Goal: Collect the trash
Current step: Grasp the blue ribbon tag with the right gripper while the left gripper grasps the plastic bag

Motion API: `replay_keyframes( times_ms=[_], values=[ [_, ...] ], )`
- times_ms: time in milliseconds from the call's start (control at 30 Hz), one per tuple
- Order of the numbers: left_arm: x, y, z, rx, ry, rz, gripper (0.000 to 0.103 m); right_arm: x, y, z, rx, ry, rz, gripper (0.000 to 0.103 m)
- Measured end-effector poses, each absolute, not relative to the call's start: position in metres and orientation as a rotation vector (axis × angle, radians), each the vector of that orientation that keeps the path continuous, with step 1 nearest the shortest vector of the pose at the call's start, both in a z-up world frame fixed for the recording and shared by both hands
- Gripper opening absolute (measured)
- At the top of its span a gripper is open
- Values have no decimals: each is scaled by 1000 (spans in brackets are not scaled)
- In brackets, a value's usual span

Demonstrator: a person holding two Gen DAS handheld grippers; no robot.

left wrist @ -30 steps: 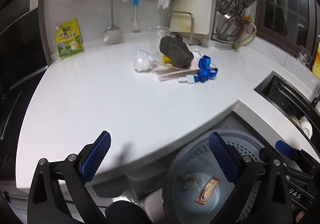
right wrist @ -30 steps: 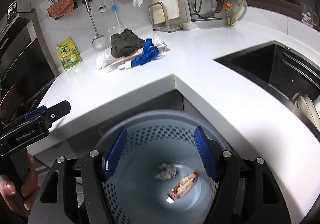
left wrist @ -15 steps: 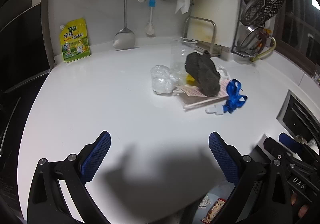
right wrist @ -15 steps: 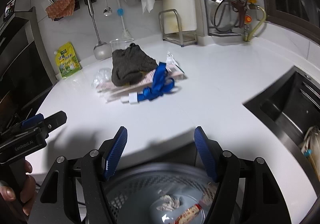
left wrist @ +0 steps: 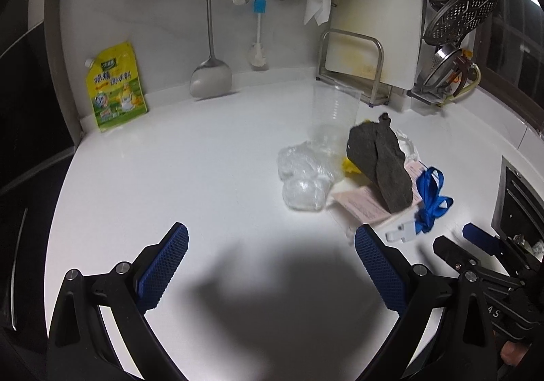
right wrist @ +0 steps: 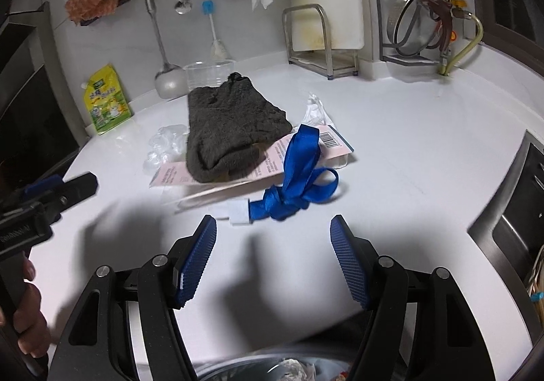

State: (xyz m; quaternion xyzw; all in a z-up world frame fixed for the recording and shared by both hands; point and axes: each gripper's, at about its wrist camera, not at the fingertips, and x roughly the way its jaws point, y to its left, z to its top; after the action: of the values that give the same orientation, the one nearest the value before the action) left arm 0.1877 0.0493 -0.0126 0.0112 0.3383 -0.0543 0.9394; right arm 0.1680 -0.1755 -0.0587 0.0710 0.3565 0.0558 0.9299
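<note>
A pile of trash lies on the white counter (left wrist: 170, 177): a dark grey cloth (right wrist: 231, 129) over a pink package (right wrist: 272, 160), a blue ribbon (right wrist: 299, 184) with a white clip, crumpled clear plastic (left wrist: 302, 173) and a clear cup (left wrist: 335, 109). The cloth (left wrist: 380, 160) and the ribbon (left wrist: 430, 201) also show in the left wrist view. My right gripper (right wrist: 272, 255) is open and empty, just short of the ribbon. My left gripper (left wrist: 272, 272) is open and empty, above the counter, short of the plastic. The bin rim (right wrist: 255, 367) shows at the bottom edge, with crumpled paper inside.
A yellow-green pouch (left wrist: 114, 88) leans on the back wall. A spatula (left wrist: 210, 75), spoon, brush and cloths hang from a rail. A cutting board in a metal stand (left wrist: 360, 54) and a rack of steamer trays (right wrist: 418, 7) stand at the back right. A sink (right wrist: 520, 204) lies right.
Both grippers have moved up from over the bin and forward over the counter toward the trash pile. The pile looks much closer. The bin has dropped almost out of view.
</note>
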Motion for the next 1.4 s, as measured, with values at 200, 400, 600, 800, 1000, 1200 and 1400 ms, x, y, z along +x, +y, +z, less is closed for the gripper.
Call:
replay_keyframes(
  times_ms=[200,400,600,800,1000,1200,1400],
  values=[
    [206,50,-14,21,693,-129,97,194,-171,-69,133,777,48,67],
    [212,52,-21,5,705,-133,97,210,-171,-75,119,800,12,66],
    [217,55,-22,5,707,-122,97,215,-171,-76,122,792,34,45],
    [224,56,-22,-16,716,-119,97,212,-172,-76,115,783,70,21],
    [240,52,-26,-24,746,-120,97,199,-190,-70,159,746,62,19],
    [266,40,-34,-21,797,-134,97,183,-213,-62,205,714,50,19],
    [293,29,-48,-6,869,-136,97,177,-222,-62,232,706,58,19]
  ],
)
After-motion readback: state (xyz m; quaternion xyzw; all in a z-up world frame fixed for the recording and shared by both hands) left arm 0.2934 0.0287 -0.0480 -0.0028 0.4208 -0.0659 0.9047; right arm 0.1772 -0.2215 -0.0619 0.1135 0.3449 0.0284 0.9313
